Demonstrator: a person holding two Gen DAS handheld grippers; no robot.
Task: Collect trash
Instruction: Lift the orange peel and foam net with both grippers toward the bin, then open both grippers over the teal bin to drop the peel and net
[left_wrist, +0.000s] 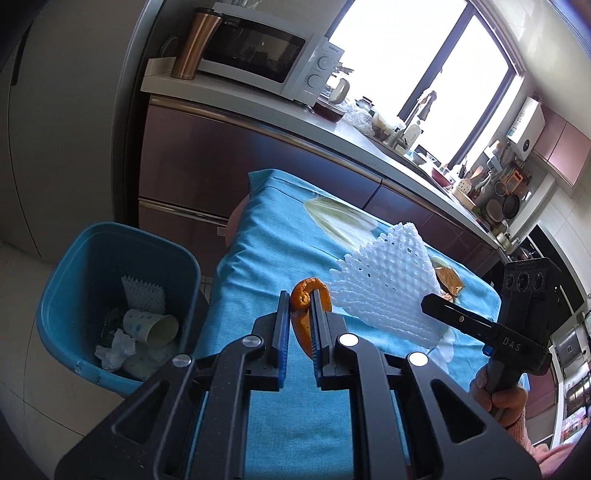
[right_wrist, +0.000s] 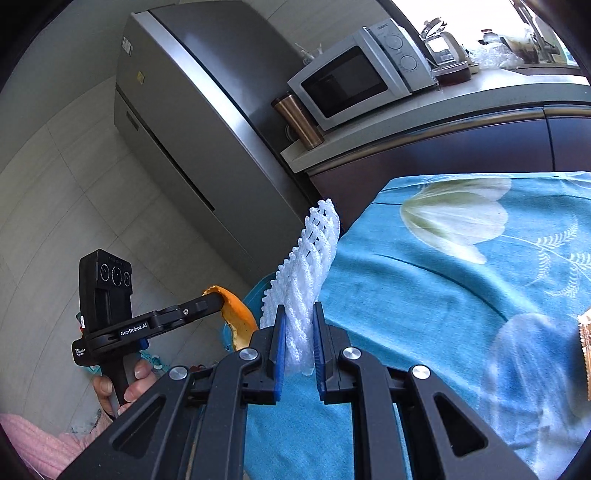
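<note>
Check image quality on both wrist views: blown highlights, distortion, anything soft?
Left wrist view: window fully blown out, counter edge bowed by fisheye, orange peel in the left gripper sharp. Right wrist view: top-right corner overexposed, fridge curved, foam net in the right gripper sharp, tablecloth softer at lower right.

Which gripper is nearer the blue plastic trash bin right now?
Left. The left gripper, shut on the orange peel, is beside the blue plastic trash bin; the right gripper, holding the white foam net, is farther over the table.
</note>
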